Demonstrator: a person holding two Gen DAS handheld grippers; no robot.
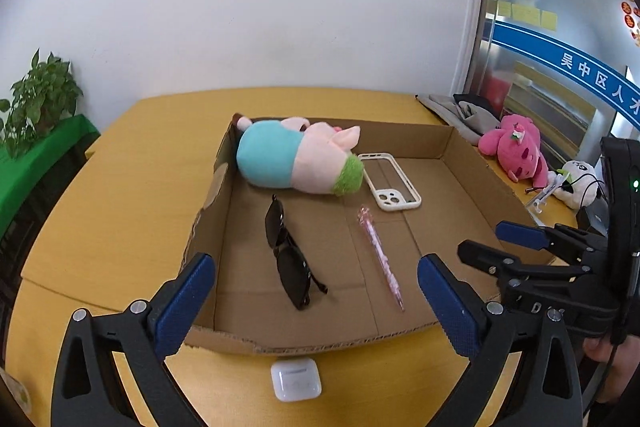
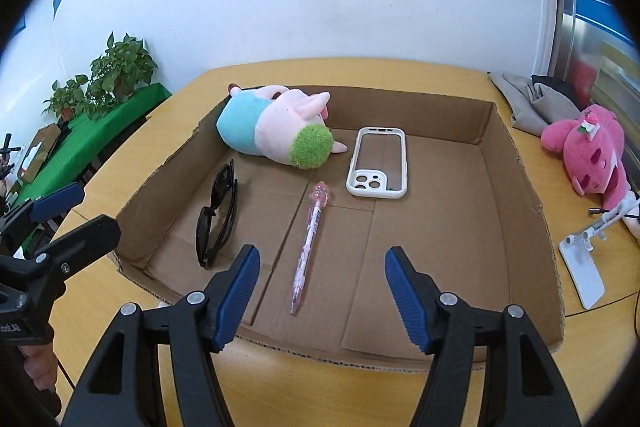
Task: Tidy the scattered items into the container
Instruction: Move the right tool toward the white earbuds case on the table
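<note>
A shallow cardboard box (image 1: 208, 195) (image 2: 516, 163) lies on the yellow table. Inside it are a pink-and-teal plush pig (image 1: 288, 159) (image 2: 276, 131), a white phone case (image 1: 390, 201) (image 2: 370, 185), black sunglasses (image 1: 290, 259) (image 2: 218, 223) and a pink pen (image 1: 380, 255) (image 2: 310, 243). A white earbud case (image 1: 296, 379) sits on the table just outside the box's near wall. My left gripper (image 1: 316, 263) (image 2: 92, 209) hovers open over that near wall, empty. My right gripper (image 2: 323, 253) (image 1: 486, 239) is open above the pen's near end, holding nothing.
A bright pink plush toy (image 1: 516, 147) (image 2: 592, 155), a white plush (image 1: 580, 183), a white phone stand (image 2: 582, 267) and grey cloth (image 2: 532, 103) lie on the table right of the box. Potted plants (image 2: 116, 75) stand on a green-covered surface at far left. A white wall is behind.
</note>
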